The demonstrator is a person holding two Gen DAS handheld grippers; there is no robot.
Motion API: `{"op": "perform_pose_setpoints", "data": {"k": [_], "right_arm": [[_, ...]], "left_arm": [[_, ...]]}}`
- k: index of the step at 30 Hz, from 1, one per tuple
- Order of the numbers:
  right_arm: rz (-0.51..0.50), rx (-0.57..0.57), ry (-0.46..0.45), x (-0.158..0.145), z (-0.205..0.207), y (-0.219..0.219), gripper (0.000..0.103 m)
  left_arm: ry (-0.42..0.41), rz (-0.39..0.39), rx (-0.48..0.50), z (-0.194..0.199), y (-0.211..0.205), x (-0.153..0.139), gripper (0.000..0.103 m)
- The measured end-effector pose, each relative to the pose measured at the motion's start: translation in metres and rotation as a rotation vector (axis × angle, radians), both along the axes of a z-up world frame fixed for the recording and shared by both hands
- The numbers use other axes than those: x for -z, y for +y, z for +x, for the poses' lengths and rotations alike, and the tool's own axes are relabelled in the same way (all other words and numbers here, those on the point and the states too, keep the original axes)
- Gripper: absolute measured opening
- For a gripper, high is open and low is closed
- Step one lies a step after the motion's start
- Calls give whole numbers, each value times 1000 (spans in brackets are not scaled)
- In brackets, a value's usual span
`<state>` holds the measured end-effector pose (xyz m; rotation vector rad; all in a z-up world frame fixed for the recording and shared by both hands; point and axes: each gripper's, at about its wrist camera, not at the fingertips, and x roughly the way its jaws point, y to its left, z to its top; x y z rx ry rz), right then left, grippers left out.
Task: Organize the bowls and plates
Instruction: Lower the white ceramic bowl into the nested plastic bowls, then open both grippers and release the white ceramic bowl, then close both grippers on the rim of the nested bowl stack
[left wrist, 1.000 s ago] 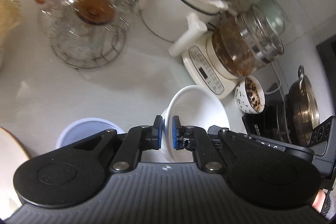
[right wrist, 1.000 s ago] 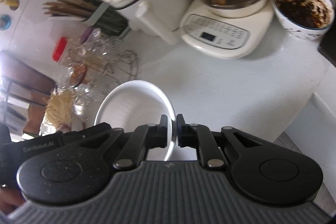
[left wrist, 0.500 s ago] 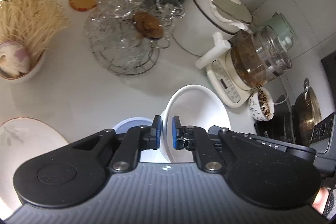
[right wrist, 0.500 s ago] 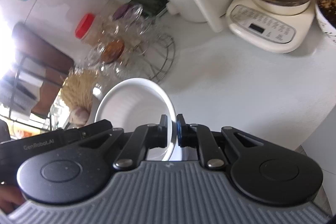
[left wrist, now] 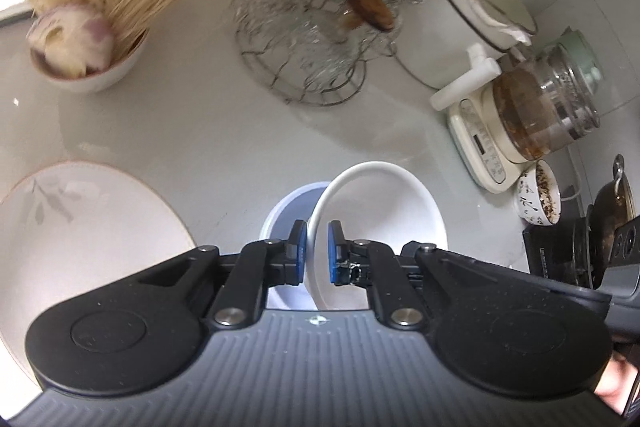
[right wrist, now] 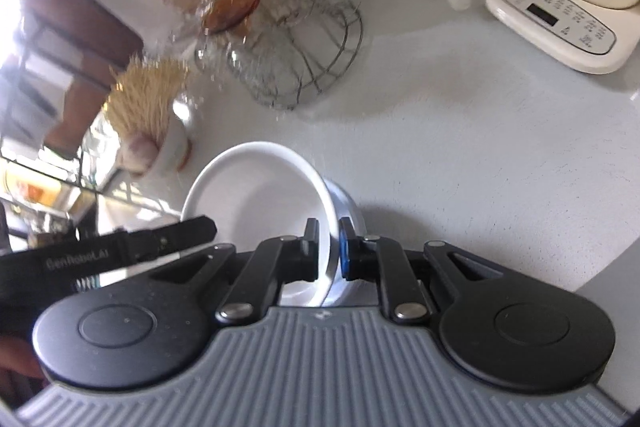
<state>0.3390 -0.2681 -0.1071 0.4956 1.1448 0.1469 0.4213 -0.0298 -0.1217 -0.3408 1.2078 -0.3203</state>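
A plain white bowl is held tilted between both grippers, one on each side of its rim. My left gripper is shut on the bowl's left rim, its blue pads pressing the wall. My right gripper is shut on the opposite rim of the same white bowl. Right beneath it a pale blue bowl stands on the counter, partly hidden; it shows as a pale blue bowl in the right wrist view. A large white plate with a grey leaf print lies to the left.
On the white counter stand a bowl of dry noodles and onion, a wire basket of glassware, a white pot, a glass kettle on its base and a patterned bowl of dark stuff. A stove with a pan is far right.
Both grippers carried the white bowl leftward along the counter and slightly down. The noodle bowl and the leaf plate came into view, and the blue bowl now sits right under the white one.
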Motion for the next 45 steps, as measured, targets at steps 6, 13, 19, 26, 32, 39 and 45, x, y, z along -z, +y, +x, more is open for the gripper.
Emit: {"op": "perform_pose_setpoints", "data": {"k": [6,13,19,26,32,39,45], "right_arm": [[-15,-11,-10,3,3,6,14],[-7,3,10,2,8,9,14],[-2,50,-18,-7,5,7,54],[4,109,-6,1,8,-1,54],[30,125,32,20,13,-2,54],[55,147,98,43,12,0,53],[83,182,143,56,9,2,38]], "left_arm": [[19,16,-16,-1,3,8,12],[33,25,-9,3,9,11,12],[29,30,-5,3,15,9,40],[-5,19,-1,-1,23,4,42],[-8,3,-8,-2,28,7,42],[-1,23,23,1,27,14,42],[17,36,55,4,20,20,42]]}}
